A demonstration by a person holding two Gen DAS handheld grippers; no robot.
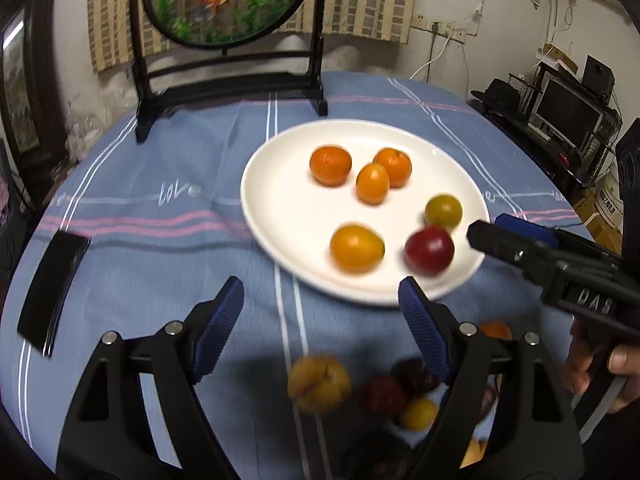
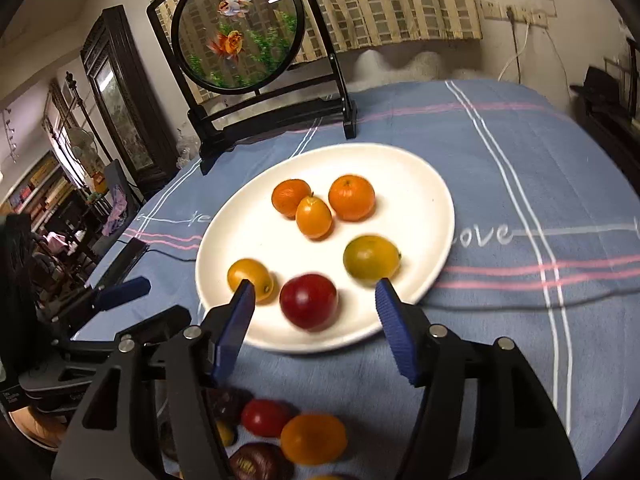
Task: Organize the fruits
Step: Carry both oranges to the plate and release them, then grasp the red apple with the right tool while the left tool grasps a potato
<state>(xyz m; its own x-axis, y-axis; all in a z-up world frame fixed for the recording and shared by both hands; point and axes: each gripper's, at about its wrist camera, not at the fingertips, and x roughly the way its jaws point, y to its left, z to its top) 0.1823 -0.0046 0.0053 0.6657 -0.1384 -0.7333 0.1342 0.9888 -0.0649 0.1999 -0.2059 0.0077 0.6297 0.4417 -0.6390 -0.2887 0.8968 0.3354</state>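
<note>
A white plate (image 1: pixel 280 216) (image 2: pixel 424 200) on the blue cloth holds several small fruits: oranges (image 1: pixel 330 164) (image 2: pixel 351 197), yellow ones (image 1: pixel 356 248) (image 2: pixel 249 279), a green-yellow one (image 1: pixel 443 211) (image 2: pixel 371 259) and a red one (image 1: pixel 429 250) (image 2: pixel 308 301). More loose fruits (image 1: pixel 320 384) (image 2: pixel 312 438) lie on the cloth near the front edge. My left gripper (image 1: pixel 322 300) is open and empty, above the cloth by the plate's near rim. My right gripper (image 2: pixel 314 300) (image 1: pixel 480 232) is open, with the red fruit between its fingertips, apart from both pads.
A round goldfish screen on a black stand (image 1: pixel 228 4) (image 2: pixel 238 36) stands at the back of the table. A black flat object (image 1: pixel 52 292) (image 2: pixel 120 264) lies on the cloth at the left. Shelves and a monitor (image 1: pixel 568 112) stand to the right.
</note>
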